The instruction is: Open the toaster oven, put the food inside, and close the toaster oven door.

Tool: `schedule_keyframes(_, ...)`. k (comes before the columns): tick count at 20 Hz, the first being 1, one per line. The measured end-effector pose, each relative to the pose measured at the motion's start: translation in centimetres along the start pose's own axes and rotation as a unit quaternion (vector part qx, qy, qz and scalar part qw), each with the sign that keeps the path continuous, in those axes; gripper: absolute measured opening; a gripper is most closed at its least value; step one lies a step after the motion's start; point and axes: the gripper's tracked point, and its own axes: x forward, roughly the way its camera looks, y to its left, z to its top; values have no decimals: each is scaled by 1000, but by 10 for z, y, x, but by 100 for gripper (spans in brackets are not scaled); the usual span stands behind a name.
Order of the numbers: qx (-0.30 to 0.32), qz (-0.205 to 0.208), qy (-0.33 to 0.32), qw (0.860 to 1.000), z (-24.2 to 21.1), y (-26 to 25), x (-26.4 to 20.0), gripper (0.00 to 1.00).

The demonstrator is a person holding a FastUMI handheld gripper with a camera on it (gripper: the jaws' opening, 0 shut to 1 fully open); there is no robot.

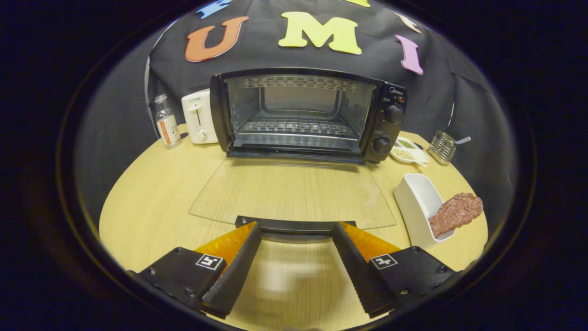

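Observation:
The black toaster oven (pixel 307 115) stands at the back of the round wooden table, its cavity and wire rack exposed. Its glass door (pixel 294 191) lies folded down flat toward me, and the door's dark handle (pixel 296 225) sits just at my fingertips. My gripper (pixel 296 227) is open, its fingers spread to either side of the handle with nothing pressed between them. The food, a brown piece of meat (pixel 457 212), rests in a white dish (pixel 420 202) to the right of the door, ahead of my right finger.
A white toaster (pixel 198 116) and a small glass bottle (pixel 166 121) stand left of the oven. Right of the oven are a small dish with seasonings (pixel 408 151) and a metal mesh holder (pixel 442 147). The table edge (pixel 119 193) curves close on both sides.

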Motion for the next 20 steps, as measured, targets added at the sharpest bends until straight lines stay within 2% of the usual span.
schedule_keyframes(3,-9,19,-12,1000,15,-7,-15,100)
schedule_keyframes(7,-46,15,-49,998,49,-58,-45,100)
schedule_keyframes(11,-65,3,-81,995,89,-150,-60,100)
schedule_keyframes(14,-64,11,-82,994,106,-222,-60,100)
schedule_keyframes(16,-57,24,-70,996,106,-262,-53,100)
schedule_keyframes(20,-32,112,4,993,70,-291,-34,100)
